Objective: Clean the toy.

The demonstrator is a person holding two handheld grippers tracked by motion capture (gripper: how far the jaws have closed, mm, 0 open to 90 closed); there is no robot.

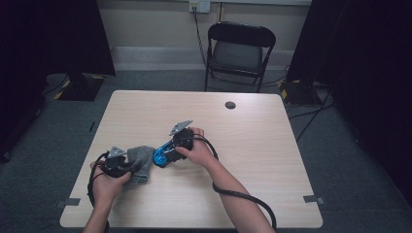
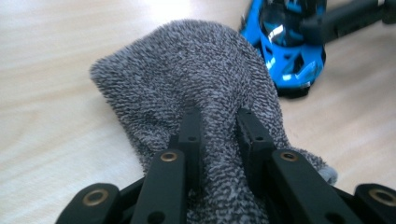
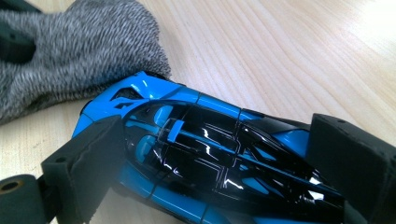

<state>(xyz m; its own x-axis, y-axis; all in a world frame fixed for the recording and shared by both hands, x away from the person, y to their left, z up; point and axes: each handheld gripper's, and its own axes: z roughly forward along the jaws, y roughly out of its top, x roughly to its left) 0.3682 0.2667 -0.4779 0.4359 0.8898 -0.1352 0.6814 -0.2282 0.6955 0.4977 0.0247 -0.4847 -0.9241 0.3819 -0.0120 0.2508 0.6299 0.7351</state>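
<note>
Grey carpet and dark curtains ring a pale wooden table (image 1: 252,145) that takes up the middle of the high view, with a black folding chair (image 1: 239,51) standing behind it at the top centre. On the lower left part of the tabletop I have both hands at work, close together. The grey sock (image 1: 141,162) lies flat on the wood just left of centre; in the left gripper view it spreads from the bottom edge up past the middle, its rounded end pointing away from me. My left gripper (image 2: 219,135) has its jaws clenched on a fold of that sock, the knit bunched up between the black pads. Just right of the sock sits the blue and black toy car (image 3: 205,154), its nose touching the sock's edge in the right gripper view. My right gripper (image 3: 224,163) clasps the car by its two sides, one jaw at lower left, one at right.
</note>
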